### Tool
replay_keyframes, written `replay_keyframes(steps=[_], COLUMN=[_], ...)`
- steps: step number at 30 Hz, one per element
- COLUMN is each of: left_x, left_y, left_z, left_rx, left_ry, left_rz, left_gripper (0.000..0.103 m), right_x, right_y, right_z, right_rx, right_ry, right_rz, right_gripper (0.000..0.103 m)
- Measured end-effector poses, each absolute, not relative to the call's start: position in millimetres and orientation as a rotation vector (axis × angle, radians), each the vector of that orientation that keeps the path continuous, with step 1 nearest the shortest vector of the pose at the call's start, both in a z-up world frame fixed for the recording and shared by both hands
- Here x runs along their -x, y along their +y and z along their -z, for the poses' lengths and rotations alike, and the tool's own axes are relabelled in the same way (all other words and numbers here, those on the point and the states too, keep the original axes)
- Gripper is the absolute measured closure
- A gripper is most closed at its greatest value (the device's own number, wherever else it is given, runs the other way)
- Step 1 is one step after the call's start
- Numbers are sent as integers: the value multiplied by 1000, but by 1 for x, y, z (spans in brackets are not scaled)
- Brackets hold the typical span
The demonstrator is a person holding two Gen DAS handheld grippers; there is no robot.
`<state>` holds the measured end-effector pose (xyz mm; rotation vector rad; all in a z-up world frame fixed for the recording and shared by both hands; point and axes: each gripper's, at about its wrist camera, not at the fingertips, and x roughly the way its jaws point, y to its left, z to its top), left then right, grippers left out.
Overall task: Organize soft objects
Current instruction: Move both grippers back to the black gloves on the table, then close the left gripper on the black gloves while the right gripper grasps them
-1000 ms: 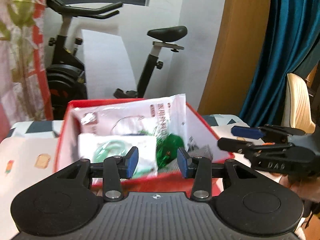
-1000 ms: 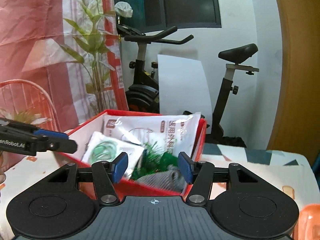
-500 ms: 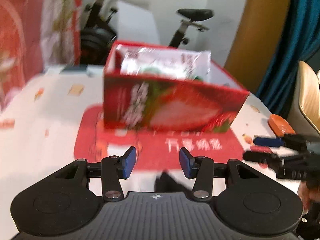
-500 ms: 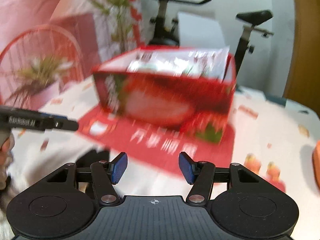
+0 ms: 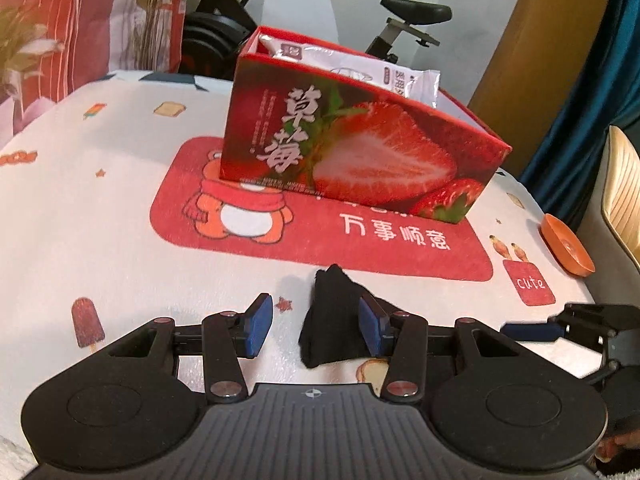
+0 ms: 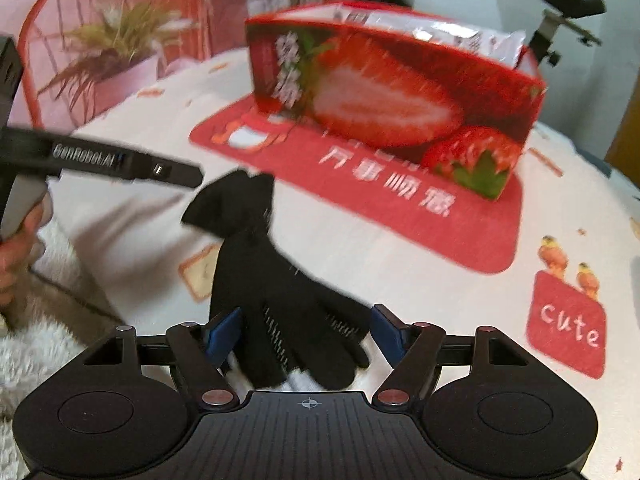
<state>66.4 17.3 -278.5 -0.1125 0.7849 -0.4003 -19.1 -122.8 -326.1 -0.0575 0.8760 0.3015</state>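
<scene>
A black knitted glove lay flat on the white printed tablecloth, on the near side of the red rectangular mat with a cartoon bear and white characters. The glove's cuff end pointed toward the mat and its fingers toward the right wrist camera.

The right gripper was over the finger end of the glove. Its jaws were opening and stood wide, with the glove's fingers between the blue pads; neither pad appeared to press on the fabric, though the left pad sat just beside the glove's edge.

The left gripper was at the other end of the glove. Its jaws stood at a moderate gap. The black fabric lay in front of the right-hand pad and partly between the two; a clear strip of cloth showed beside the other pad, so no grip was evident. Whether the right-hand pad touched the glove could not be determined.

A red open-topped cardboard box printed with a cut strawberry stood on the far part of the mat, with white plastic packets protruding above its rim. A small orange dish sat near the table edge on the right. An exercise bike stood behind the table.
</scene>
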Motion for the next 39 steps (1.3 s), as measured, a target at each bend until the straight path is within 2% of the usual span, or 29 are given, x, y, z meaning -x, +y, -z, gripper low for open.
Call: replay_keyframes(steps=[8, 22, 26, 39], left_x=[-71, -76, -81, -100], left_y=[17, 5, 6, -9], left_z=[289, 299, 299, 296], left_rx=[125, 80, 96, 82], left_ry=[820, 859, 873, 858], left_rz=[396, 395, 391, 427], left_gripper=[53, 53, 53, 51], right_x=[8, -13, -12, -11], right_y=[-143, -162, -164, -171], right_z=[333, 345, 344, 348], right_rx=[40, -44, -53, -97], right_ry=[898, 775, 764, 718], right_rz=[-233, -226, -246, -256], right_gripper=[36, 42, 51, 64])
